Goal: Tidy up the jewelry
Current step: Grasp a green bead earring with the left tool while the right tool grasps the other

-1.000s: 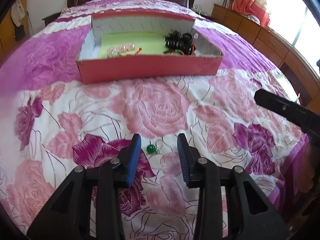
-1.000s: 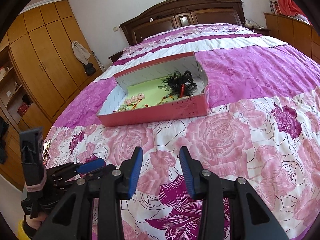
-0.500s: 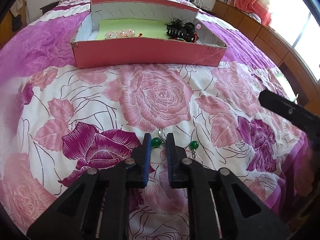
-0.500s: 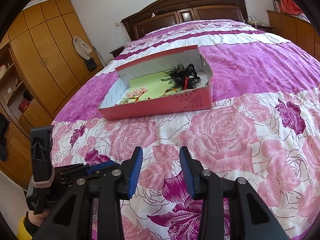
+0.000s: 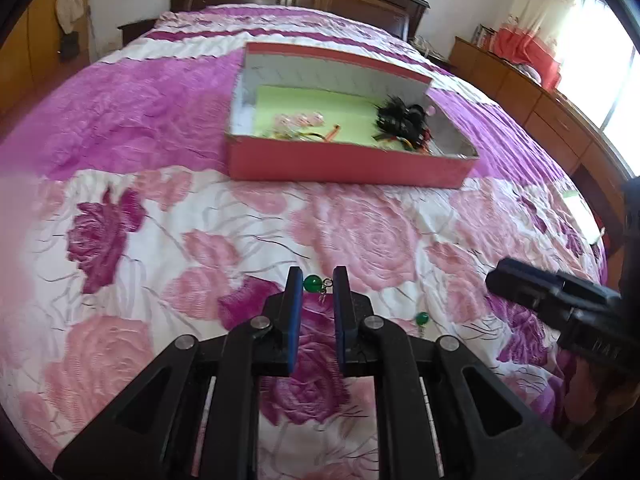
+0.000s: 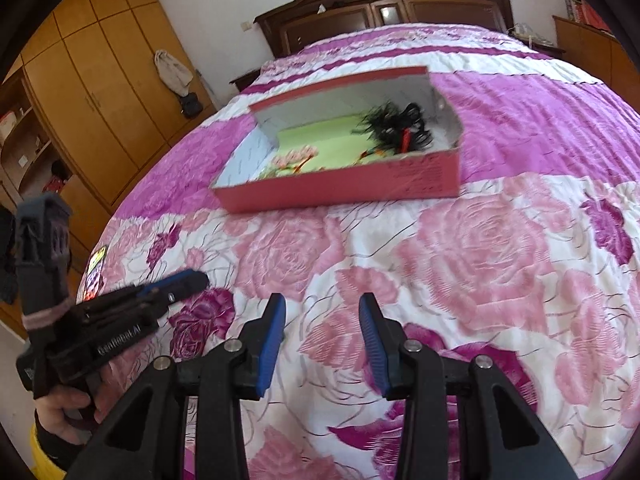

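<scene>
Our left gripper (image 5: pixel 314 284) clamps a green earring (image 5: pixel 312 283) short of the box (image 5: pixel 344 162); our right gripper (image 6: pixel 322 318) gapes empty, nearer us.

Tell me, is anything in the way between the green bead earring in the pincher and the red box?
Nothing visible. The left gripper holds the green bead earring, and only flowered bedspread lies before the red cardboard box; its near wall must be cleared.
</scene>
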Demonstrator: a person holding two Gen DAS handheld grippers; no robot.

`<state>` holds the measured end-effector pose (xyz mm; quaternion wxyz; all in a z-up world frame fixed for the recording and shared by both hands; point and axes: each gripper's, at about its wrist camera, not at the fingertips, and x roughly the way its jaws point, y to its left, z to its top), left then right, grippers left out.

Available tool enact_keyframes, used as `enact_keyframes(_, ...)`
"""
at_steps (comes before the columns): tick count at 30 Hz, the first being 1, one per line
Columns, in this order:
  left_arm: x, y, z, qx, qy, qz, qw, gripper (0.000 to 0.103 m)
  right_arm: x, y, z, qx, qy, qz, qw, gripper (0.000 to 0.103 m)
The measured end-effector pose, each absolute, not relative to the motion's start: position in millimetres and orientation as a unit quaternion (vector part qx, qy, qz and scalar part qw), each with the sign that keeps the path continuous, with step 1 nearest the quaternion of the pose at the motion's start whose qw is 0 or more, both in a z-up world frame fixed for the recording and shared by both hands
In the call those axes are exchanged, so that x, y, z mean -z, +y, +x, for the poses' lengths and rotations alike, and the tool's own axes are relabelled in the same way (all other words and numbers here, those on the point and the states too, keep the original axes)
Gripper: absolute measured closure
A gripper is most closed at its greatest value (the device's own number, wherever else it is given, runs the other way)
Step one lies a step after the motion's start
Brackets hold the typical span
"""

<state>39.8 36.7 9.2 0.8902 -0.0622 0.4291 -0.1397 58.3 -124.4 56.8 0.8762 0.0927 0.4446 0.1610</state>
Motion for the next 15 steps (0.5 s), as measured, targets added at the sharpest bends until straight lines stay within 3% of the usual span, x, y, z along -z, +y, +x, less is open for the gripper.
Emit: enact_keyframes(15,-8,58,38,0.137,0.415,-0.093,0.895,0.097,-19,-67,71,-0.185,0.506,0.030,0.842,0.073)
